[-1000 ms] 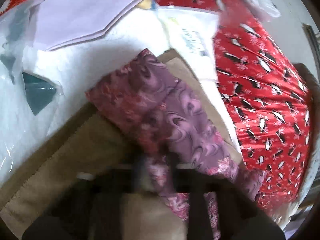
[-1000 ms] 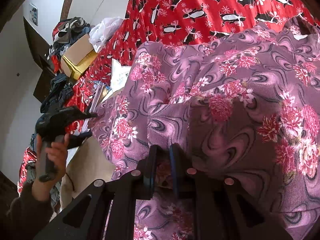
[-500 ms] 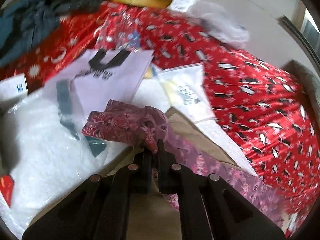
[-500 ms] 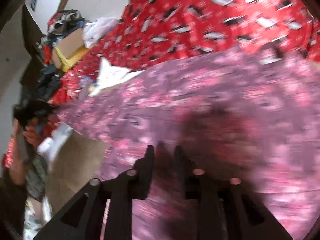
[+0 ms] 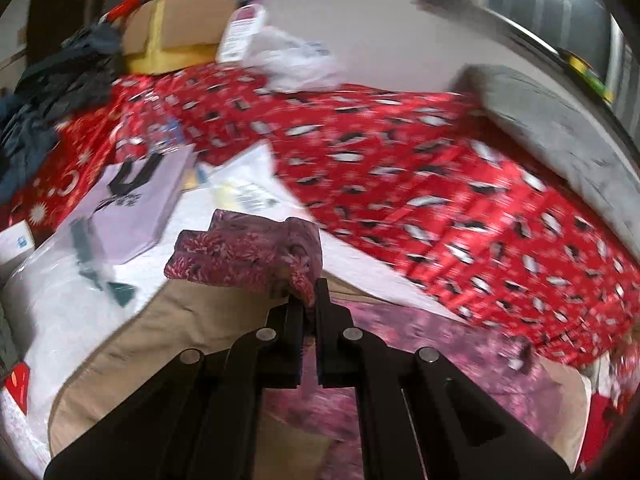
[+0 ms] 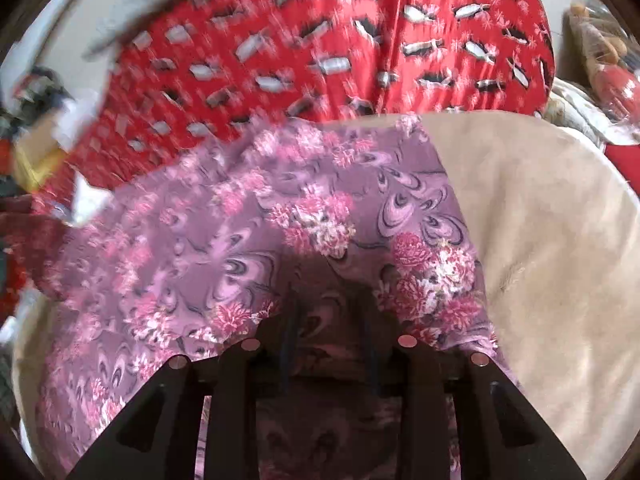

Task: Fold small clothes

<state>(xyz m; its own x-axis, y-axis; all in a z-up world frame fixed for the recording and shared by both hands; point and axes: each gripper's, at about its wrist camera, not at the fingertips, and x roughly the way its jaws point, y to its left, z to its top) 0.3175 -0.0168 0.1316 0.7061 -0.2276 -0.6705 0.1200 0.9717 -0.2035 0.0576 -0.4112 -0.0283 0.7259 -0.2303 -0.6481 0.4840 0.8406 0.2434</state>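
Floral garment (image 5: 256, 252) pinched in left tool (image 5: 310, 300); right tool (image 6: 328, 320) opening, seemingly empty above it.

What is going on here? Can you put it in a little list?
cloth: purple flowery cloth, lying partly on a tan mat
left tool: shut on a bunched-up end of the purple flowery cloth, lifted off the mat
right tool: jaws opening, over the flat part of the cloth, not pinching it
under it all: red penguin blanket
far behind: cardboard box
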